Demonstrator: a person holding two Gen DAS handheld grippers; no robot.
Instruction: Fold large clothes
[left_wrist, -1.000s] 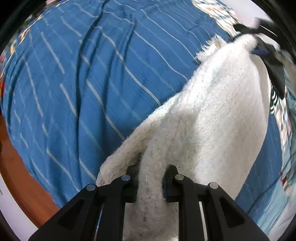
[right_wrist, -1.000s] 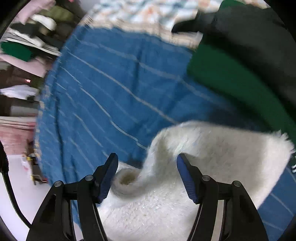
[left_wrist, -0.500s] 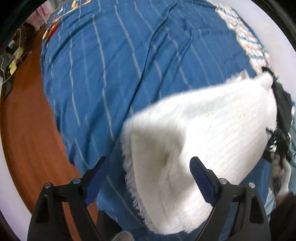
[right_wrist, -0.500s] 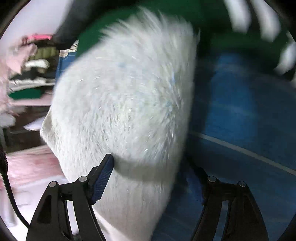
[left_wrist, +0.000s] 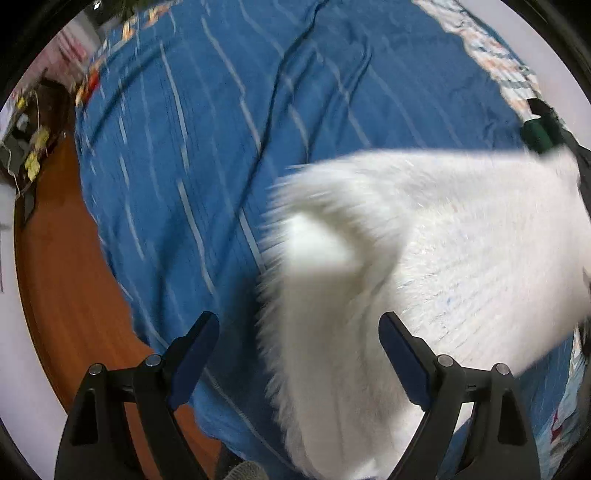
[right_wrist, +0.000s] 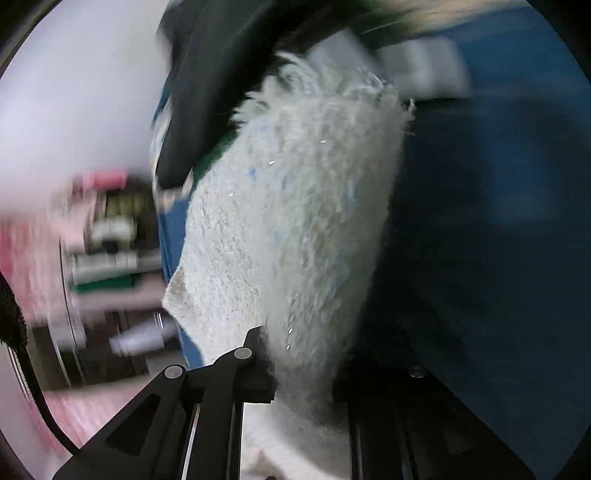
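Jaws of the right gripper (right_wrist: 301, 365) clamp the white fuzzy sweater (left_wrist: 424, 251) at its near edge; left gripper (left_wrist: 299, 343) jaws stand wide, empty. Sweater lies folded on the blue striped bedspread (left_wrist: 207, 122), long axis running right of the left jaws

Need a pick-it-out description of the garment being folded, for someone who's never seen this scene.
A blue bedspread with thin pale stripes covers the bed. On its right side lies a white fluffy sweater, just ahead of the open left gripper. It is the only white, shaggy item; the clothes beyond its far corner are dark green and black.
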